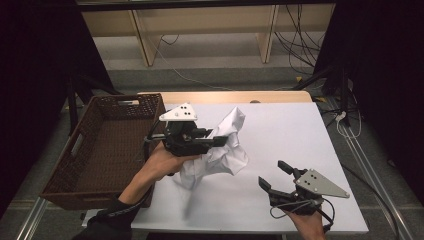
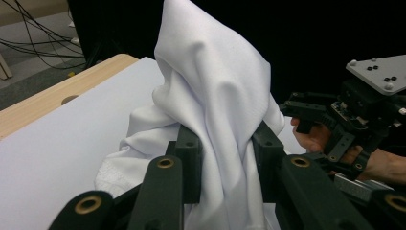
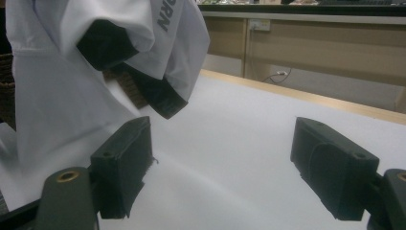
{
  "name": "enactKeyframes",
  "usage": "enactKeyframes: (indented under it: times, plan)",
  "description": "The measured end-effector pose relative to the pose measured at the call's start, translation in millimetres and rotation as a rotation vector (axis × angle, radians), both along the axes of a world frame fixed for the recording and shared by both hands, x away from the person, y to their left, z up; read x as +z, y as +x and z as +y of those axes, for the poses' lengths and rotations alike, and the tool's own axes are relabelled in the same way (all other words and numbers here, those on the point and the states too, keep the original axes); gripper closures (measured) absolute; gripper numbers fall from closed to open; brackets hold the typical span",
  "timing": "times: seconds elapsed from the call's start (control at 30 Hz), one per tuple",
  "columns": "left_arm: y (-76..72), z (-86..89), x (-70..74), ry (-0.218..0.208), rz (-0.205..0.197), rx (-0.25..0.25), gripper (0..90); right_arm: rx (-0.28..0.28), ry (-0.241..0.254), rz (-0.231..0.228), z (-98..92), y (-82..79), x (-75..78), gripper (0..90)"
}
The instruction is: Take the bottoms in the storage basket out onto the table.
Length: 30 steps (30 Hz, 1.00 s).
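White garment (image 1: 225, 145) is bunched and lifted partly off the surface (image 1: 300, 135), roughly mid-surface, nearer the left edge; its lower folds drag on the surface. Long axis runs near upright, peak tilted toward the far edge, tail toward the near-left corner. Left hand-held gripper (image 1: 216, 141) is clamped on a fold of the cloth, pads (image 2: 189, 155) pinching it from both sides. Right hand-held gripper (image 1: 275, 174) sits near the near-right corner, jaws apart, nothing between them, clear of the garment. Wicker basket (image 1: 65, 170) sits at the left edge, nothing inside. Judgement: pick-up done, the move into the basket or a fold remains.
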<state>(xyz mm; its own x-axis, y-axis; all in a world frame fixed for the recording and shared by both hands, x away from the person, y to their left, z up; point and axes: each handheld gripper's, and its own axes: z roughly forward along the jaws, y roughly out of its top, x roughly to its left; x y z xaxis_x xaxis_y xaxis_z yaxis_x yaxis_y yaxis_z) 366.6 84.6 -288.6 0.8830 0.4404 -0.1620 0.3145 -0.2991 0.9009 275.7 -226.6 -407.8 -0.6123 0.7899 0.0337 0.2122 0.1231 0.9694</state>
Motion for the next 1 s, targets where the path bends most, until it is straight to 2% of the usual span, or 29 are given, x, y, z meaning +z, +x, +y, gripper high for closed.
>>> enactKeyframes:
  times: [0.2, 0.33, 0.43, 0.47, 0.67, 0.83, 1.0]
  plan:
    - [3.7, -2.7, -3.3, -0.003, -0.005, 0.019, 70.7, 0.0, -0.001, -0.002, 0.1, 0.0, 0.1, 23.2]
    - [10.4, -2.5, -10.7, -0.009, 0.014, 0.042, 70.6, 0.0, 0.0, -0.001, 0.1, 0.3, -0.5, 23.2]
    - [18.8, 0.1, -18.4, -0.025, 0.034, 0.086, 70.5, 0.0, 0.0, -0.002, 0.1, 0.3, -0.6, 23.2]
    - [18.8, 0.1, -18.4, -0.025, 0.034, 0.086, 70.5, 0.0, 0.0, -0.002, 0.1, 0.3, -0.6, 23.2]
    - [28.0, 3.5, -26.0, -0.016, 0.022, 0.17, 70.6, -0.001, -0.002, 0.001, -0.5, 0.2, -0.6, 23.2]
    - [29.5, 6.3, -24.8, -0.017, 0.008, 0.195, 70.6, -0.002, -0.001, 0.002, -0.7, 0.2, -0.6, 23.2]
    - [32.8, 6.2, -28.9, -0.014, 0.021, 0.203, 70.5, -0.001, -0.002, -0.002, -0.1, 0.2, -0.8, 23.2]
